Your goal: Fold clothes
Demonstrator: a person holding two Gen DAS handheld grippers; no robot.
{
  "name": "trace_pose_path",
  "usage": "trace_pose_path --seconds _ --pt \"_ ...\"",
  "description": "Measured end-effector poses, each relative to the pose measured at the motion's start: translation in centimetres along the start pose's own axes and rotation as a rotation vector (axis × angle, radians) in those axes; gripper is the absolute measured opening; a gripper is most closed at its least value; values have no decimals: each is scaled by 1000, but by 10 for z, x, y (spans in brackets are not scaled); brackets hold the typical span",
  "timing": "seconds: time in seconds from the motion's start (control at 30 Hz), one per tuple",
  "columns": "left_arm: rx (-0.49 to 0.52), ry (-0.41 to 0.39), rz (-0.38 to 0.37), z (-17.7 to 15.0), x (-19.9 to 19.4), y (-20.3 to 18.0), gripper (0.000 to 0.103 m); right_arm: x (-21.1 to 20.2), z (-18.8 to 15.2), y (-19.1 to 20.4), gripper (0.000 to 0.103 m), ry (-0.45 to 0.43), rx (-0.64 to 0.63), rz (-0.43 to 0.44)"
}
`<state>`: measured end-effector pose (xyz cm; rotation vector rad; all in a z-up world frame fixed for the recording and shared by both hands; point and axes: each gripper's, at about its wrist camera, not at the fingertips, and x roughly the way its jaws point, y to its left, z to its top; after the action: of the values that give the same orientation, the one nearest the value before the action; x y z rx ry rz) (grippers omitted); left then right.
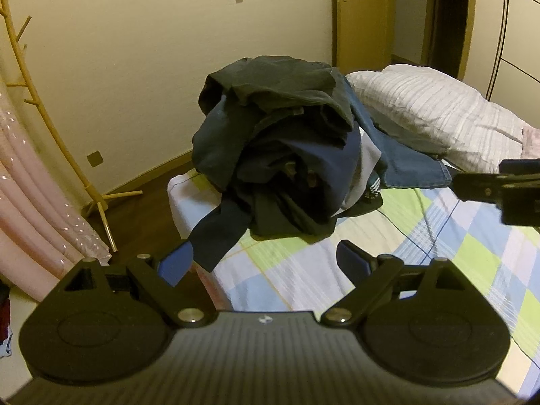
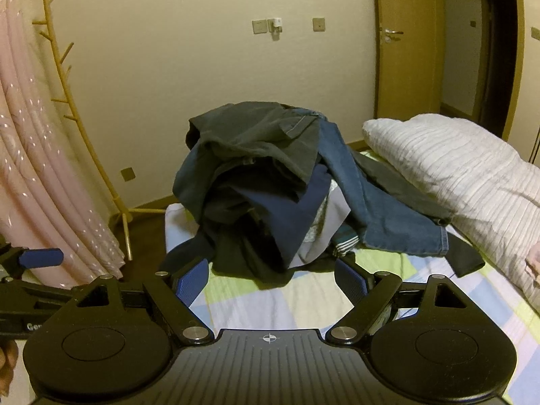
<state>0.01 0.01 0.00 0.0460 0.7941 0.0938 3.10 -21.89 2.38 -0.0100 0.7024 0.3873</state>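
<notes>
A heap of clothes (image 1: 276,155) sits piled on the bed (image 1: 388,270), near its far corner, over a bedsheet checked in green, blue and white. On top lies a dark grey garment (image 2: 256,135), bunched and rumpled; under it a navy piece (image 2: 290,216) sags forward, and a pair of blue jeans (image 2: 388,216) trails off to the right, one leg end lying flat on the sheet. A dark sleeve (image 1: 216,236) of the heap hangs over the near left edge of the bed.

The left tongs (image 1: 266,263) hover above the sheet just in front of the pile, blue pads spread wide apart and gripping nothing; the left pad sits close to that hanging sleeve, though I can't tell if it touches. The right tongs (image 2: 270,281) hang likewise before the pile, spread wide and empty, with the checked sheet showing between the pads.

Right of the heap a white ribbed pillow (image 2: 455,168) lies on the bed, and the jeans run up against its edge. Off to the left stands a yellow wooden coat rack (image 2: 77,118) beside a pink curtain (image 2: 44,175), and a wooden door (image 2: 405,40) stands at the back wall.
</notes>
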Motion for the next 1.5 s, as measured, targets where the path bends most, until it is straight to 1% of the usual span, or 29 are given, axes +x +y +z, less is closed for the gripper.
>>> trace_pose_path --seconds 0.13,0.2,0.27,0.4,0.43,0.47,0.53,0.57,0.63,0.73,0.93,0.97,1.07,1.13,1.2,1.23,1.27,1.3,1.33,1.4,1.47,1.5 --pt "29 -13 6 5 7 5 90 1 1 -6 85 -27 -23 6" --pt "42 -20 5 9 12 14 90 3 3 -9 85 -31 -30 11" --pt "68 -24 6 19 26 18 90 9 7 -12 85 -30 -44 17" --pt "166 -65 22 45 56 22 90 27 22 -14 85 -44 -112 22" --pt "183 -70 12 52 66 24 90 32 26 -14 85 -47 -133 21" --pt "201 -94 10 58 73 25 90 40 31 -14 85 -47 -158 19" --pt "240 -119 -31 71 98 29 90 58 41 -12 85 -47 -215 12" --pt "278 -132 -42 79 111 30 90 70 47 -11 84 -45 -245 6" --pt "379 -152 -27 96 136 31 90 96 61 -12 84 -34 -288 -8" --pt "504 -183 -31 118 180 34 90 140 86 -15 84 -16 -330 -26" --pt "708 -255 -77 145 258 43 89 235 132 -16 84 25 -419 -41" --pt "735 -271 -97 151 266 45 88 250 139 -15 84 32 -433 -43" --pt "804 -317 -144 162 288 48 82 289 155 -13 84 59 -457 -44" --pt "835 -342 -170 169 298 50 81 309 163 -13 84 83 -458 -35" --pt "858 -364 -193 174 304 51 74 325 170 -14 84 98 -450 -18" --pt "864 -369 -211 175 306 52 65 331 172 -15 83 103 -445 -11" --pt "863 -368 -226 175 305 53 52 335 175 -15 66 107 -437 2" --pt "862 -366 -241 174 304 53 41 336 177 -14 52 115 -427 28" --pt "861 -365 -255 174 303 54 40 336 178 -13 39 117 -424 32" --pt "854 -361 -281 176 302 55 25 336 180 -10 26 120 -420 39" --pt "830 -377 -299 171 285 53 19 330 184 -11 3 105 -399 53" --pt "825 -395 -299 171 280 53 16 325 188 -12 3 92 -378 66"
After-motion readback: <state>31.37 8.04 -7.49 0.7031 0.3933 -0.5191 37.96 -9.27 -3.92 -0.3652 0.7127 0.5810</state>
